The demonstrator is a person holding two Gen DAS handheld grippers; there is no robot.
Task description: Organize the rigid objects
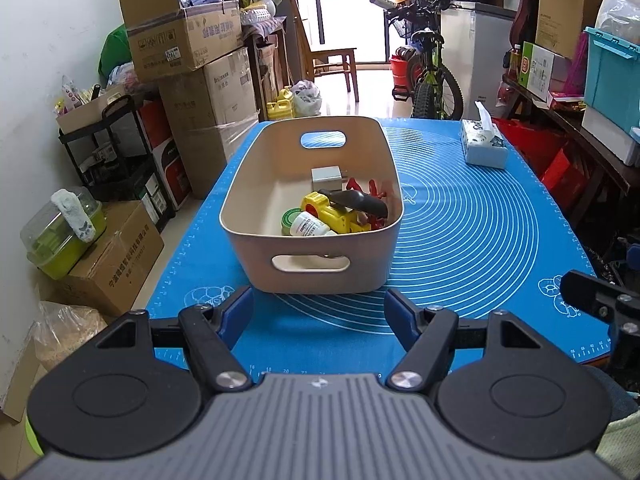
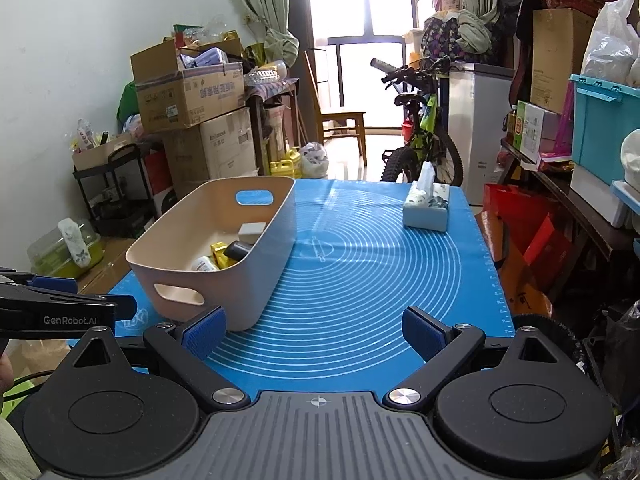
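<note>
A beige plastic bin (image 1: 256,184) with handle slots stands on the blue mat (image 1: 472,240). Inside lie a grey block (image 1: 326,178), a yellow toy (image 1: 330,210), a black handle (image 1: 358,200), a red piece (image 1: 374,192), a white bottle (image 1: 306,227) and a green-lidded jar (image 1: 290,218). My left gripper (image 1: 318,312) is open and empty, just in front of the bin. My right gripper (image 2: 314,332) is open and empty, to the right of the bin (image 2: 264,264). The right view shows the grey block (image 2: 252,232), yellow toy (image 2: 218,254) and bottle (image 2: 204,265).
A tissue box (image 1: 482,146) sits at the mat's far right, also in the right wrist view (image 2: 426,210). Cardboard boxes (image 1: 188,40) and a black cart (image 1: 116,152) line the left wall. A bicycle (image 1: 430,76) stands beyond the table. Shelves with a teal crate (image 1: 610,72) are on the right.
</note>
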